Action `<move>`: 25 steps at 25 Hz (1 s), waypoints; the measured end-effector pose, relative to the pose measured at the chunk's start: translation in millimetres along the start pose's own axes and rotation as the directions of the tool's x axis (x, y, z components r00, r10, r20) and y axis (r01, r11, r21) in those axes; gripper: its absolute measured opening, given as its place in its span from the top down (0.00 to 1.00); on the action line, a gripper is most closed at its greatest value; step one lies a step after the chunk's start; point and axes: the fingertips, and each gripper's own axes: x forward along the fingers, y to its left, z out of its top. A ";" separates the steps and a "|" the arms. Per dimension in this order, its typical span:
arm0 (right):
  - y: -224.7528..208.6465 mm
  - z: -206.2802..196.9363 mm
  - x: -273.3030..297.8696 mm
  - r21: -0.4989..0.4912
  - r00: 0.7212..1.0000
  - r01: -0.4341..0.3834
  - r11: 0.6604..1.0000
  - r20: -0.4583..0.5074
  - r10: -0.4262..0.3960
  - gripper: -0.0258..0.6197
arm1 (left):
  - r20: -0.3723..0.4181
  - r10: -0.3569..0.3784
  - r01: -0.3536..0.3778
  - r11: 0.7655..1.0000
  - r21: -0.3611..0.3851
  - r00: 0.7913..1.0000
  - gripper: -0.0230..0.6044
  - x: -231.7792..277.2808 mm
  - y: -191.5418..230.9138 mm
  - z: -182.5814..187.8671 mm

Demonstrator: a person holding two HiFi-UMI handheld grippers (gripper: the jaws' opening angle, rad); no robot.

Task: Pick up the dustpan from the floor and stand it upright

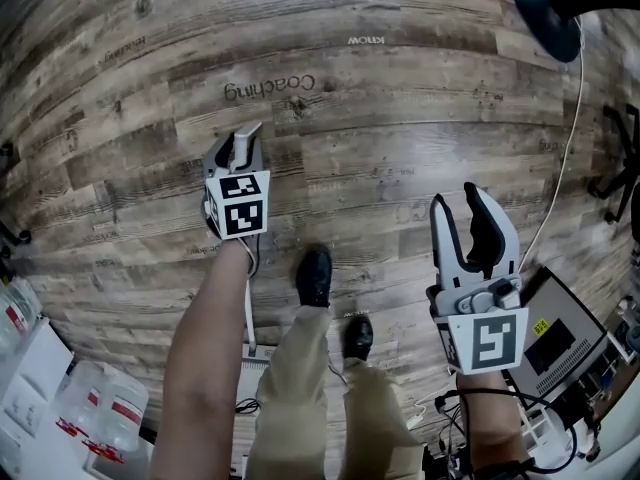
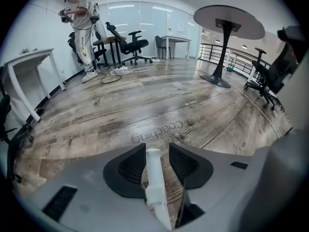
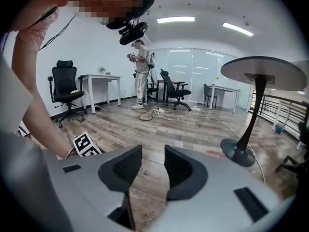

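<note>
Fingers of left gripper [image 2: 157, 150] are clamped on the dustpan handle [image 2: 154, 182], a thin white bar poking out past the tips. Pan end can't be made out. Right gripper [image 3: 153, 151] fingers are apart and empty over the wood floor [image 1: 400, 168], well apart from the left.

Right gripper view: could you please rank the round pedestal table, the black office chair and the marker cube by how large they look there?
1. round pedestal table, largest.
2. black office chair.
3. marker cube, smallest, though nearest the camera; this ranks apparent size only.
</note>
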 end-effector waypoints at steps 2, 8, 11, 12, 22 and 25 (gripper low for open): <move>-2.6 -1.5 -1.6 0.001 1.000 0.006 1.000 0.001 -0.006 0.73 | -0.012 0.015 -0.015 1.000 -0.011 1.000 0.74 0.9 2.7 -0.9; -6.2 -6.6 -4.3 0.002 1.000 0.010 1.000 0.000 -0.010 0.73 | -0.043 0.053 -0.054 0.998 -0.021 0.998 0.79 3.1 8.8 -4.9; -4.4 -8.1 -6.4 0.003 1.000 0.010 1.000 0.000 -0.010 0.73 | -0.069 0.039 -0.039 0.999 0.004 0.997 0.69 5.1 3.7 -14.2; -3.7 -9.2 -8.1 0.003 1.000 0.011 1.000 -0.001 -0.011 0.73 | -0.079 0.030 -0.029 0.999 0.021 0.996 0.68 6.7 1.5 -18.2; -8.4 -28.1 -19.3 -0.006 0.999 0.032 0.999 -0.034 -0.032 0.73 | -0.141 0.044 -0.044 0.999 0.005 0.989 0.78 21.6 7.8 -30.1; -3.6 -20.9 -21.8 -0.009 1.000 0.020 1.000 -0.022 -0.020 0.73 | -0.127 0.037 -0.041 0.999 -0.025 0.991 0.78 14.7 10.1 -26.7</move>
